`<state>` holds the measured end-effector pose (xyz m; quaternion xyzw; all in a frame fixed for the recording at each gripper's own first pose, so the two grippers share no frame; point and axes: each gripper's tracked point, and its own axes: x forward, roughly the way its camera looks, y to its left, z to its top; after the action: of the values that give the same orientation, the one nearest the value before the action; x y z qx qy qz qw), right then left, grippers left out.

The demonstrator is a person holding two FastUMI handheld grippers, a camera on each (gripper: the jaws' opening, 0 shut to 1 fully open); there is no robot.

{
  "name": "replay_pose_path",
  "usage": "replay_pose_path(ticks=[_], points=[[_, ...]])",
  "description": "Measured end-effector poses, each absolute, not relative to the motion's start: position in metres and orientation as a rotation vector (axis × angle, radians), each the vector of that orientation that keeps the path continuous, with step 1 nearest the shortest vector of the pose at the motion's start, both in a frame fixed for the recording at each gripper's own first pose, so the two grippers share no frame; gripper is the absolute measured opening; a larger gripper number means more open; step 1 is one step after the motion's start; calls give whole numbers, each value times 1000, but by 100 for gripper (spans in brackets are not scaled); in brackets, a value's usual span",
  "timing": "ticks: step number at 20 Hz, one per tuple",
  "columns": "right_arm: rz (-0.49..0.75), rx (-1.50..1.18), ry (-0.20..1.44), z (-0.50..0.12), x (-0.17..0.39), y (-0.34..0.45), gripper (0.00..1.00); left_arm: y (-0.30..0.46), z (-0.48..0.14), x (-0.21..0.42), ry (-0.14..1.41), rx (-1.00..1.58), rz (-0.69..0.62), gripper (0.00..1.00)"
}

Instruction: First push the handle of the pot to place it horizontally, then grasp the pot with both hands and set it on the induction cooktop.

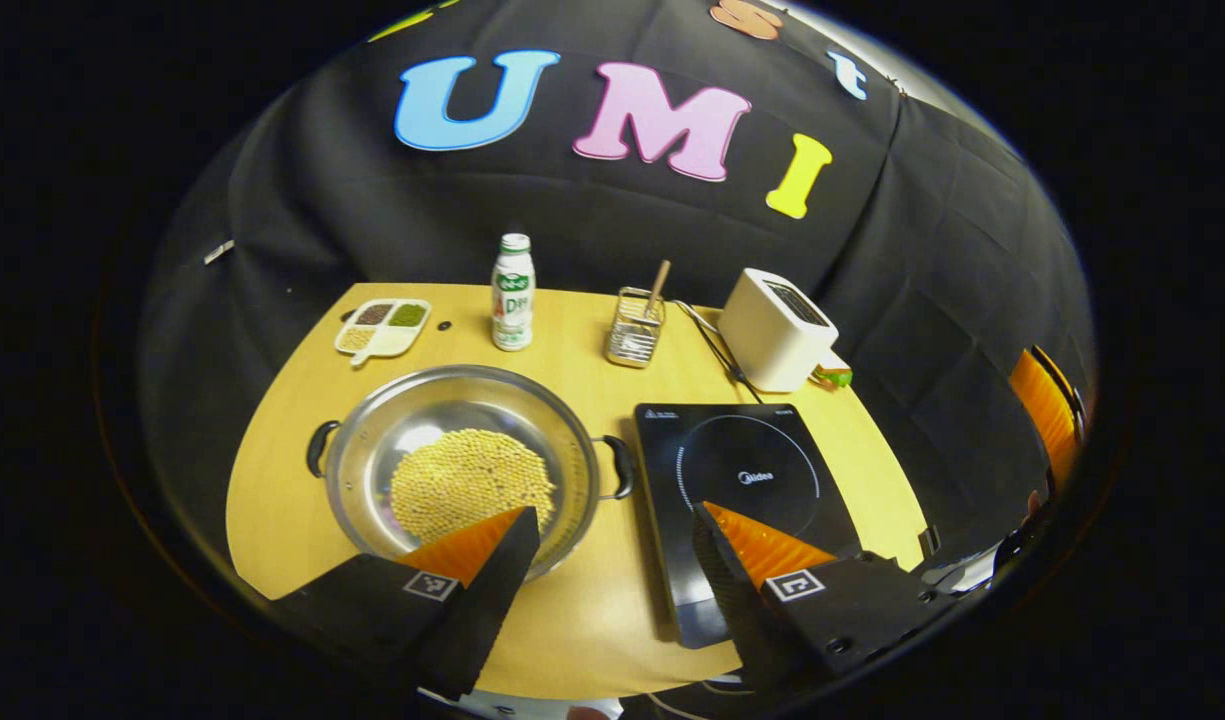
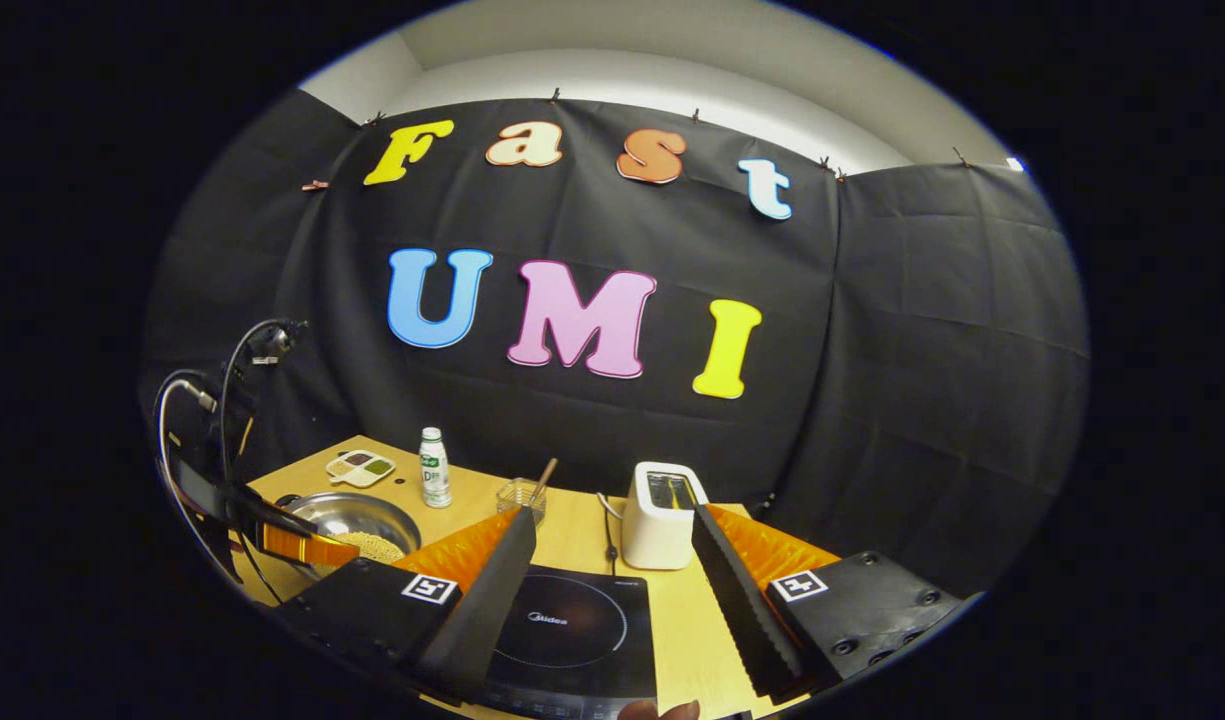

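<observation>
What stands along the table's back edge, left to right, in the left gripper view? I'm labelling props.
Sectioned dish → bottle → wire basket → toaster.

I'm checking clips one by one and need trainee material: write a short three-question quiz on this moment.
1. True or false: the round steel pot already sits on the black induction cooktop.
2. What fills the pot: A yellow beans, B water, C rice?
3. Fill in: the left gripper has its jaws ____.

Key: 1 false, it rests on the wooden table beside the cooktop; 2 A; 3 open.
</observation>
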<state>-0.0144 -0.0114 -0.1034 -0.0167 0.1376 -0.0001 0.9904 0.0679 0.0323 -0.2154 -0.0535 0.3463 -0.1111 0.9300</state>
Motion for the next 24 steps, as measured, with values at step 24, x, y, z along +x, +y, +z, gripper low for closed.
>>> replay_pose_path(ticks=[24], points=[[265, 168, 817, -304, 85, 198, 100, 270, -327, 185, 826, 42, -110, 88]])
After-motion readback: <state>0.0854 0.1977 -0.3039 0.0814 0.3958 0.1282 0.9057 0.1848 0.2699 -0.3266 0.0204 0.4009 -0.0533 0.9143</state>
